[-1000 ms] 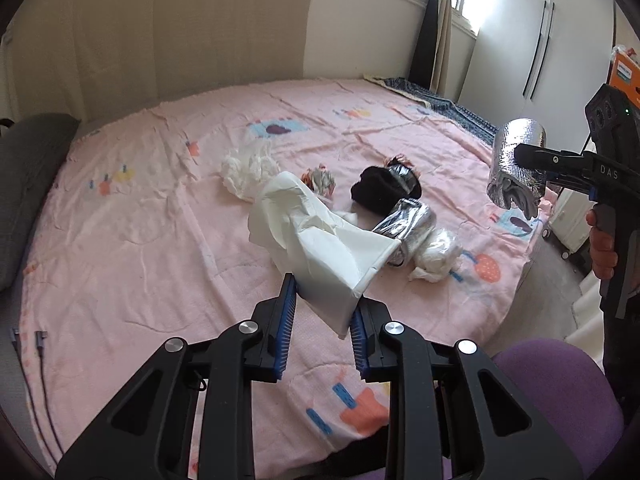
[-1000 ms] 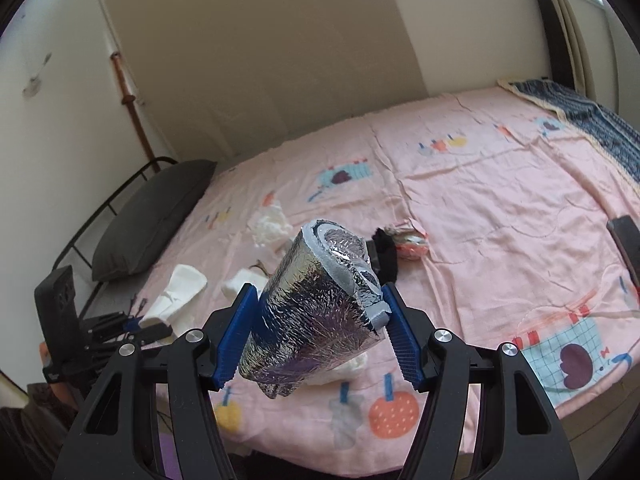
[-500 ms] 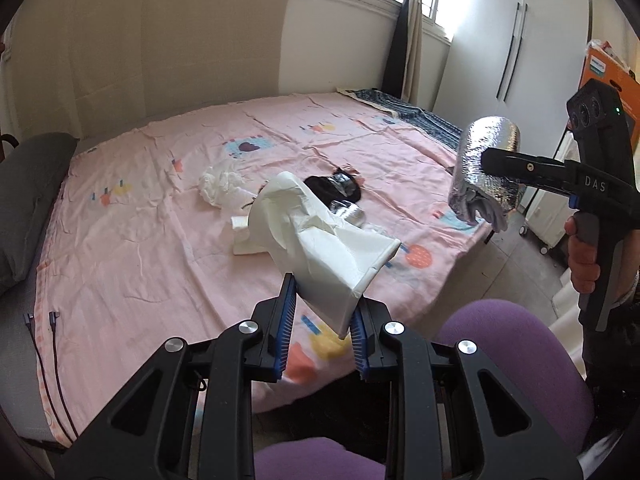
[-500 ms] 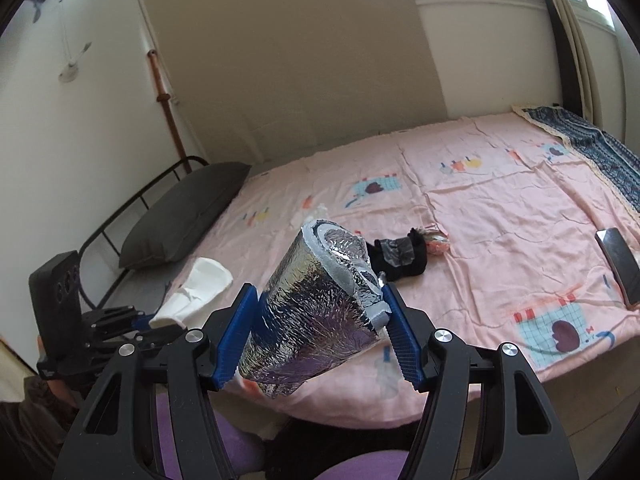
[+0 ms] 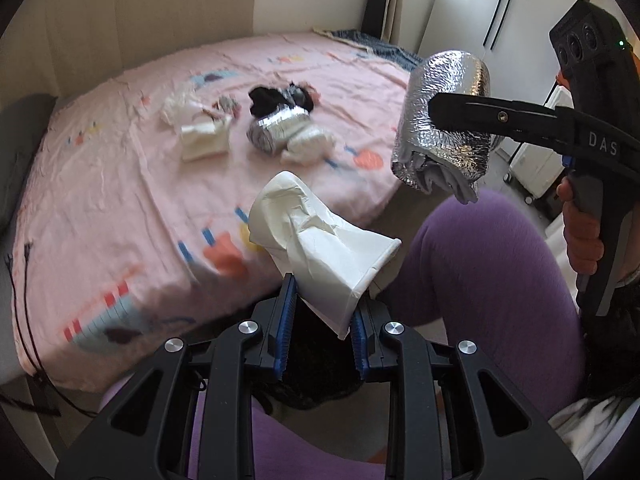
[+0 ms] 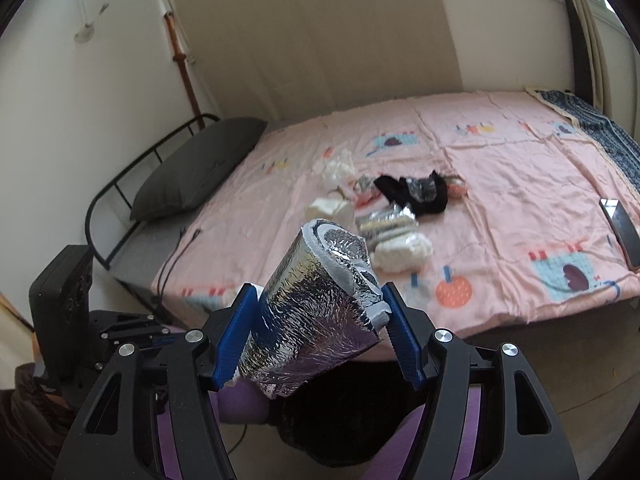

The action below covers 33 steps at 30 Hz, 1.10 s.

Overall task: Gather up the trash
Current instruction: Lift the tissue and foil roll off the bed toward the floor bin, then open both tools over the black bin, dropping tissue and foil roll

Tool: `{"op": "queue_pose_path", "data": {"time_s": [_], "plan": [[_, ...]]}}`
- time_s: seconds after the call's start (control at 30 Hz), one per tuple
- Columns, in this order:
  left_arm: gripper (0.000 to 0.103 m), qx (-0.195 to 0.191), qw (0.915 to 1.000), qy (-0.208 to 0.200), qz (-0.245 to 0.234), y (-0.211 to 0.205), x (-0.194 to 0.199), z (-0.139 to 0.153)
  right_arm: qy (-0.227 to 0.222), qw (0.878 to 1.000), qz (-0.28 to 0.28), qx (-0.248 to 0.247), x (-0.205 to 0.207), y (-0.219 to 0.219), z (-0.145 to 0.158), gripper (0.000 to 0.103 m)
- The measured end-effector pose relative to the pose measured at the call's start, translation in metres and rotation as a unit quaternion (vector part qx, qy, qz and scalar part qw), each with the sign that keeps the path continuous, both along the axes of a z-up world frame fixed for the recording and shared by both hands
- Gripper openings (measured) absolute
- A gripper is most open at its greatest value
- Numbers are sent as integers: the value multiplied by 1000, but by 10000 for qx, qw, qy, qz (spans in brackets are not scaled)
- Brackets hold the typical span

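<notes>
My left gripper (image 5: 320,330) is shut on a crumpled white paper cup (image 5: 320,250), held in the air off the bed's near edge. My right gripper (image 6: 318,326) is shut on a silver foil bundle (image 6: 316,312), also held off the bed; the bundle shows in the left wrist view (image 5: 444,128) at the right. On the pink bedsheet (image 5: 120,184) lie more pieces of trash: a foil wrapper (image 5: 276,130), a white wad (image 5: 308,146), a white box (image 5: 202,142), crumpled tissue (image 5: 178,100) and a black cloth (image 5: 272,98).
A purple seat or cushion (image 5: 488,264) with a dark opening (image 5: 316,372) between its parts lies below both grippers. A dark pillow (image 6: 200,168) sits at the bed's head by a metal rail. A phone (image 6: 622,230) lies at the bed's right edge. White wardrobe (image 5: 480,12) stands behind.
Both grippers have pulled back from the bed with their loads and tilted down; the purple seat and dark opening now fill the lower view. The trash on the bed stays put.
</notes>
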<state>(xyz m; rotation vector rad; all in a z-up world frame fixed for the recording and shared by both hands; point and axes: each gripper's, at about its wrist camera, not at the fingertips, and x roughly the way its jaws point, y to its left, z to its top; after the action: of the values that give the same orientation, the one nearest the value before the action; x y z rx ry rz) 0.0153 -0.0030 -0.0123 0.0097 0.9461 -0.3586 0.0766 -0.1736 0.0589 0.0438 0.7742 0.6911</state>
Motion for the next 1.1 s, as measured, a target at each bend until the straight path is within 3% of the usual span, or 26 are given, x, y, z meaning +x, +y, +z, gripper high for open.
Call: {"op": "queue_pose_path", "data": {"time_s": [0.33, 0.57, 0.87, 0.9, 0.93, 0.97, 1.0, 1.1], "plan": [[26, 189, 9960, 877, -39, -14, -5, -45, 437, 9977, 103, -514, -5, 16, -53, 60], [26, 389, 9863, 1585, -242, -25, 3, -75, 806, 9940, 101, -737, 8, 25, -85, 60], [27, 434, 9821, 1823, -213, -26, 12, -89, 1077, 9899, 115, -909, 19, 31, -111, 62], [38, 484, 9839, 1715, -115, -25, 11, -86, 1062, 9899, 134, -933, 20, 32, -112, 64], [66, 529, 9849, 1650, -49, -24, 8, -84, 1043, 9900, 121, -944, 20, 32, -113, 65], [77, 609, 9862, 1538, 43, -23, 8, -81, 1015, 9904, 84, -938, 21, 31, -114, 69], [83, 643, 9871, 1463, 110, -21, 8, -79, 1007, 9908, 58, -907, 22, 30, -114, 74], [83, 516, 9882, 1426, 196, -15, 9, -75, 950, 9924, -81, -775, 24, 25, -111, 84]]}}
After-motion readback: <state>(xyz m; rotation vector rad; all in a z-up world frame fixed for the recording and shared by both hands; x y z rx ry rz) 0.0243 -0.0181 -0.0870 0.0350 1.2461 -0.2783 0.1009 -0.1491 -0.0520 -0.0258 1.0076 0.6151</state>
